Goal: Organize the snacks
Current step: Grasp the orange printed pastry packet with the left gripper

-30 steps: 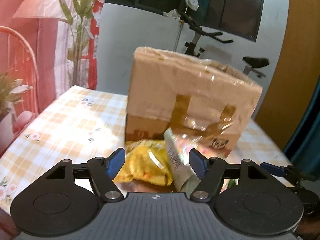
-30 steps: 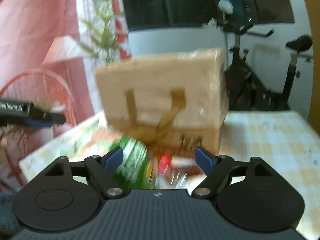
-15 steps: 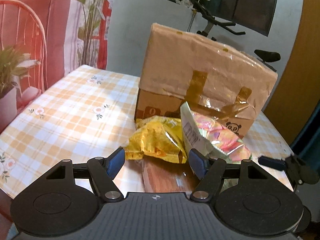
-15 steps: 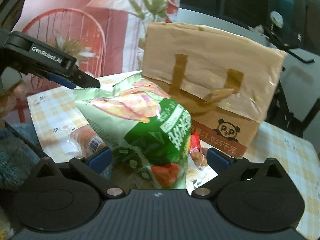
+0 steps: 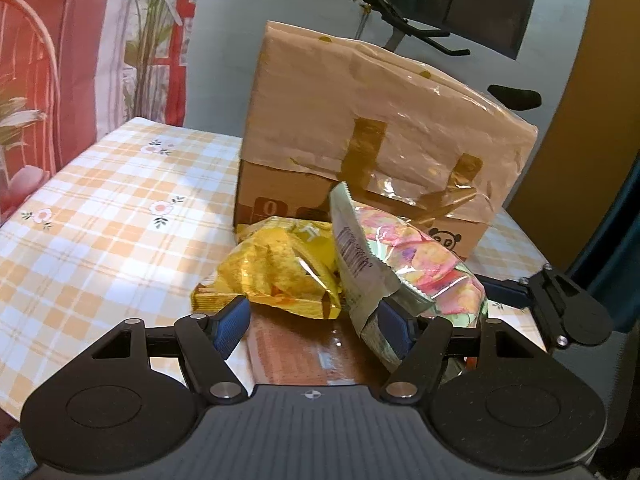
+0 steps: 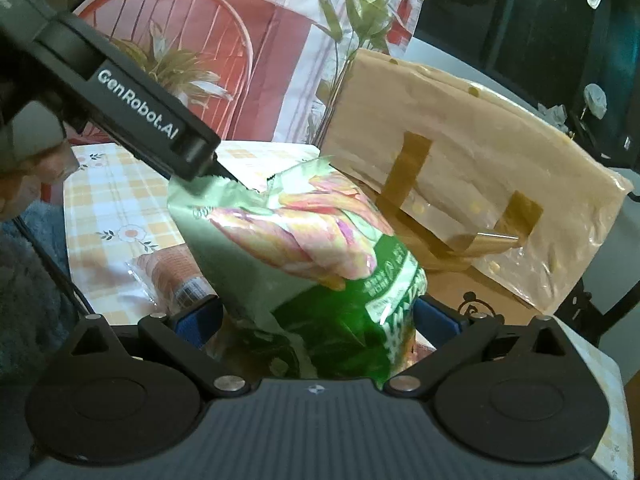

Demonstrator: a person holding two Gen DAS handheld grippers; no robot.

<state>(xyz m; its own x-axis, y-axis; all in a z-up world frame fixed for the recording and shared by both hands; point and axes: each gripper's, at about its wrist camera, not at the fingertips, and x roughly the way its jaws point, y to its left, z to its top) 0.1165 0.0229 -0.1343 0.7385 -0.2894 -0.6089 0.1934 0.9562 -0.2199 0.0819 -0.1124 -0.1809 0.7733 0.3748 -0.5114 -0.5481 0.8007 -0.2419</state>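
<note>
In the left wrist view the yellow snack bag (image 5: 276, 276) lies lower centre before the cardboard box (image 5: 384, 136); the left gripper (image 5: 312, 326) gapes above it. Right of it, the green snack bag (image 5: 404, 268) stands between the right gripper (image 6: 320, 320)'s just-widened jaws, seemingly for lifting.

Snacks and a box sitting on our checked table

We are seeing the table (image 5: 100, 216), in its orange-and-white flowered cloth, carrying a taped cardboard box (image 5: 384, 136), a yellow snack bag (image 5: 280, 276), a green-and-pink bag (image 5: 420, 276) and a brown clear-wrapped packet (image 6: 168, 276).
</note>
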